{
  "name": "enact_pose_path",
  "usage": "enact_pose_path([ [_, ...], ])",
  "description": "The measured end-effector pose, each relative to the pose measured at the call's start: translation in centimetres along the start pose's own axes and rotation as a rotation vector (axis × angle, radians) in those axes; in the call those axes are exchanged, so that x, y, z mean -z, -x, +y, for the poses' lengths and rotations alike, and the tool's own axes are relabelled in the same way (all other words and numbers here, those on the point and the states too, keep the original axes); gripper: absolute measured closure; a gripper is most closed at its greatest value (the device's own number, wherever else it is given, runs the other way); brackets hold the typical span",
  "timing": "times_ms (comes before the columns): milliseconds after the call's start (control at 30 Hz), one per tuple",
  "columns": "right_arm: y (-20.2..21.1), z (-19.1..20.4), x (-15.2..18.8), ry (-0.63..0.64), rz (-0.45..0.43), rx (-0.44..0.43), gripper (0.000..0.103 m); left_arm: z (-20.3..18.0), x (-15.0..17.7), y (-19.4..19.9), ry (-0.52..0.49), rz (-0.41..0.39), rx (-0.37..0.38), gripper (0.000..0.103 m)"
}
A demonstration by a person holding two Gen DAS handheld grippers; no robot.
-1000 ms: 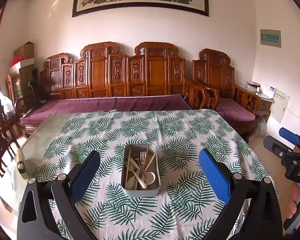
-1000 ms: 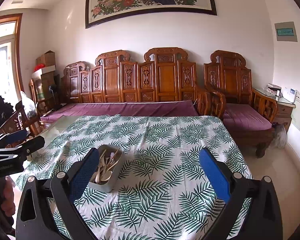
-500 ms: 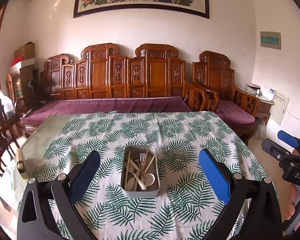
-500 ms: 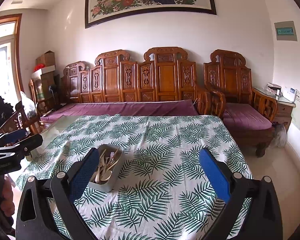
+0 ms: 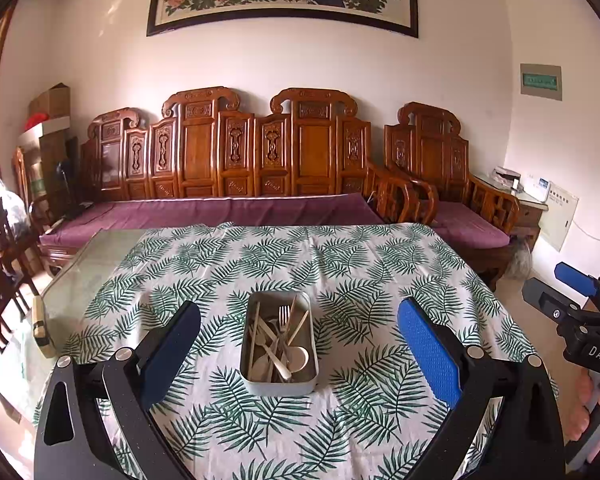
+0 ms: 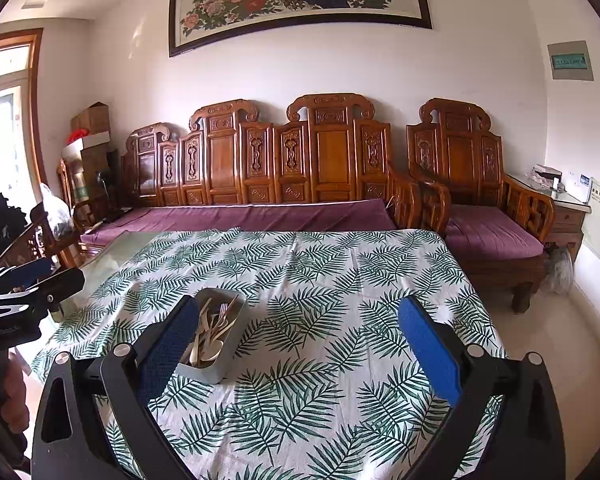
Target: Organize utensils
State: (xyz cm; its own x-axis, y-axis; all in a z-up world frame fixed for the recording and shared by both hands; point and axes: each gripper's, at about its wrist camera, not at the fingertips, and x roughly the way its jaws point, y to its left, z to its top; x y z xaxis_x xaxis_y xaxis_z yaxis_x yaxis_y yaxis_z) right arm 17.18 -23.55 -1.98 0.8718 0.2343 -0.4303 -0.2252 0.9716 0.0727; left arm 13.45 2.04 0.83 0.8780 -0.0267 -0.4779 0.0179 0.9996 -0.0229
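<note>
Left wrist view is looking straight down the table: a metal tray [image 5: 278,340] is sitting near the middle of the leaf-print tablecloth [image 5: 360,280], holding all the utensils [image 5: 278,344] in a crossed heap, with a fork, a pale spoon and some stick-like pieces mixed together. None are lying loose on the cloth. This is fitting either a gathered-up finish or an unsorted pile awaiting sorting; the frames are not settling which. The left gripper [image 5: 300,352] is hovering with its jaws spread wide, holding nothing. The right gripper [image 6: 300,352] is likewise gaping and empty. The right wrist view is showing the tray's side wall from an angle and the bare cloth right of it; the left view alone is showing the tray's contents from above.
</note>
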Motion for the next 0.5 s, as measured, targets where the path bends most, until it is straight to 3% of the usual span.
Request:
enact_pose_path([
  [500, -0.16, -0.10, 0.56, -0.010, -0.004, 0.007, 0.003, -0.33, 0.20, 0.05, 0.001, -0.004, -0.002, 0.008],
])
